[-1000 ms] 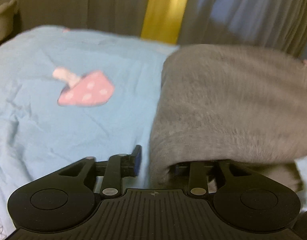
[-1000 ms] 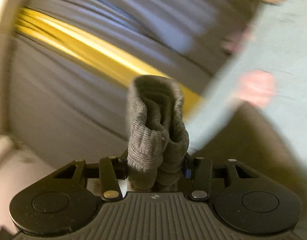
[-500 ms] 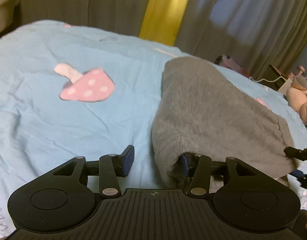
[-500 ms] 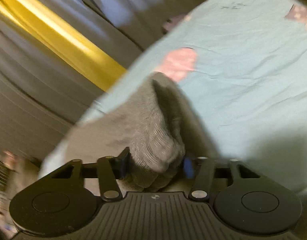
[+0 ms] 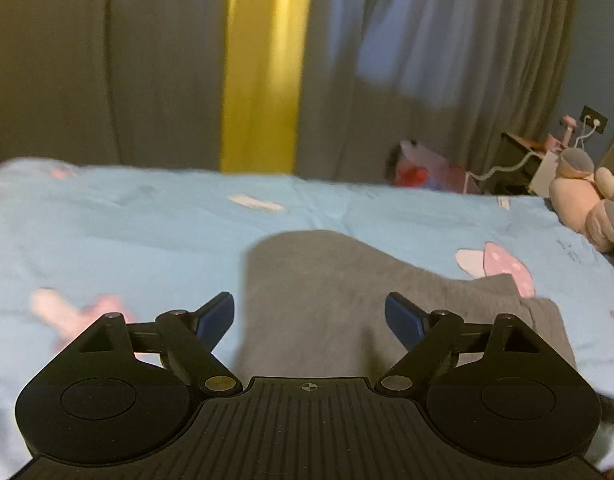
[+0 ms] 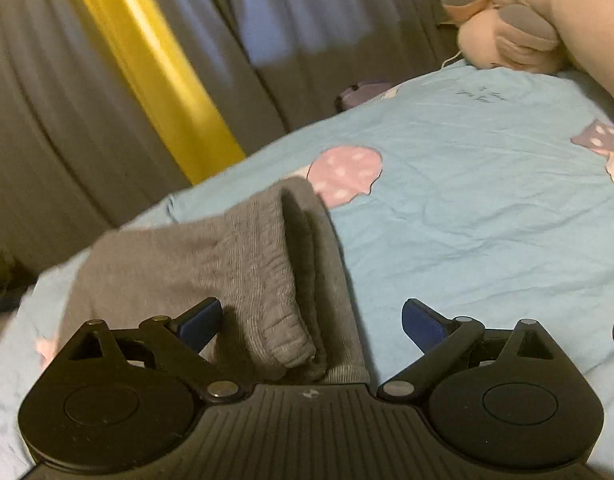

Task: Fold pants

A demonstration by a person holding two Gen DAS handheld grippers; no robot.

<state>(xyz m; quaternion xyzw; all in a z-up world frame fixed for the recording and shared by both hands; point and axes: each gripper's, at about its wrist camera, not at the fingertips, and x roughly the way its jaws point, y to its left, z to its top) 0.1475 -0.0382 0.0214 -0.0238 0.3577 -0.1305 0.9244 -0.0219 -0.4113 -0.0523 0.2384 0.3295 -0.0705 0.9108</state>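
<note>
The grey knit pants [image 5: 331, 300] lie folded on the light blue bed sheet [image 5: 147, 240]. My left gripper [image 5: 309, 316] is open and empty just above the near edge of the pants. In the right wrist view the pants [image 6: 235, 256] show their ribbed waistband end, stacked in layers. My right gripper [image 6: 311, 318] is open, its blue-padded fingers apart on either side of that end, holding nothing.
The sheet has pink mushroom prints [image 6: 347, 172]. Plush toys [image 5: 587, 208] sit at the bed's right end and show in the right wrist view [image 6: 527, 20]. Grey curtains with a yellow strip [image 5: 263, 64] hang behind the bed. A dark side table with cables [image 5: 523, 160] stands at the far right.
Both grippers have opened and let go of the pants, which now lie on the bed. Both have drawn back and the left view has tilted up.
</note>
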